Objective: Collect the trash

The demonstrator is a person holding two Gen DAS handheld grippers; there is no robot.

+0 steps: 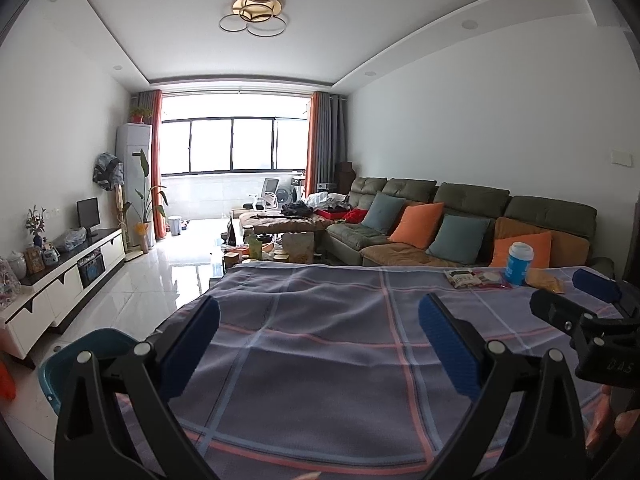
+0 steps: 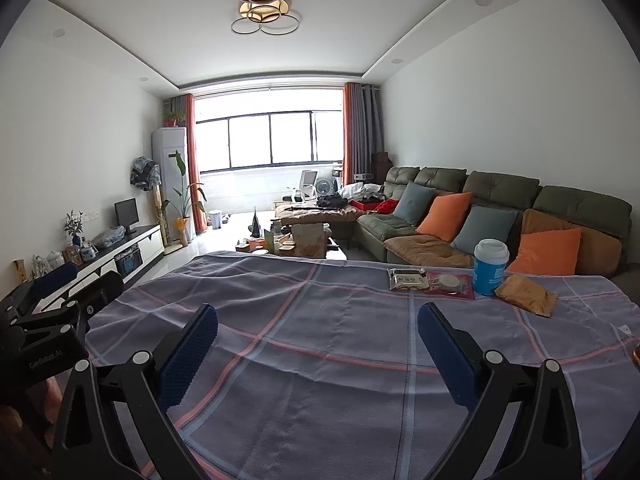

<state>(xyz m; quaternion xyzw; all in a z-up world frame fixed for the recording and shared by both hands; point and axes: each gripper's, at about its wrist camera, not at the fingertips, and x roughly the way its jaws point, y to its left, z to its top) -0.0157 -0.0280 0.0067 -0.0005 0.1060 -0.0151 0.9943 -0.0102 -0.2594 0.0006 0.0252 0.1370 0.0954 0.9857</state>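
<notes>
Trash lies at the far right of the checked tablecloth: a grey snack packet, a red wrapper with a round white item, a blue-and-white cup and a brown packet. In the left wrist view the cup, the wrappers and the brown packet show at the right. My left gripper is open over bare cloth. My right gripper is open too, well short of the trash. Each gripper appears in the other's view: right gripper, left gripper.
A teal bin stands on the floor left of the table. Beyond the table are a cluttered coffee table, a green sofa with cushions, and a TV cabinet along the left wall. The floor is glossy white tile.
</notes>
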